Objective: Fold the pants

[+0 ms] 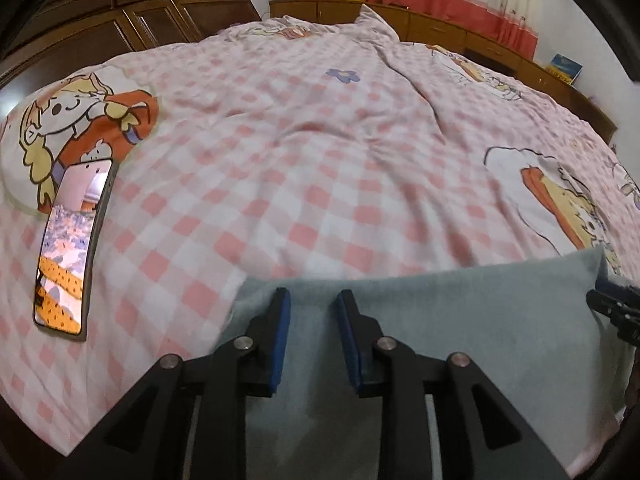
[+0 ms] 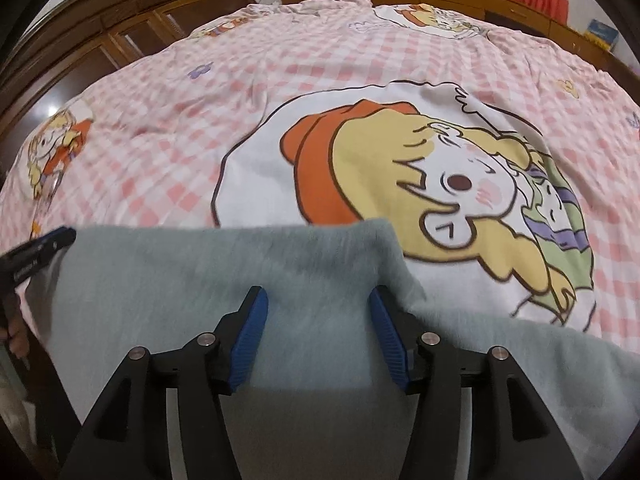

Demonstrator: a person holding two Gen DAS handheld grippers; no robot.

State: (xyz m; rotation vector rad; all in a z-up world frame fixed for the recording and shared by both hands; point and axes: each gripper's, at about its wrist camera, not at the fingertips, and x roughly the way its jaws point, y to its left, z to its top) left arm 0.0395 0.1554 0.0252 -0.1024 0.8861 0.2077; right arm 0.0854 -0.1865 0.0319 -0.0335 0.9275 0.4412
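Pale grey-blue fleecy pants point(image 1: 480, 320) lie flat at the near edge of the bed, their far edge straight across. My left gripper point(image 1: 313, 300) hovers over the pants' left part, its blue pads a narrow gap apart with flat cloth showing between them, so it is open. My right gripper point(image 2: 318, 300) is over the pants point(image 2: 200, 272) near their right corner, jaws wider apart and open, with nothing pinched. The other gripper's tip shows at the edge of each view: the right gripper point(image 1: 612, 304) and the left gripper point(image 2: 40, 252).
A pink checked quilt point(image 1: 300, 140) with cartoon prints covers the bed. A phone point(image 1: 72, 248) lies on it at the left, screen up. A dark wooden wardrobe point(image 1: 120, 12) stands beyond at the left; low cabinets point(image 1: 440, 24) and red-trimmed curtains run along the far wall.
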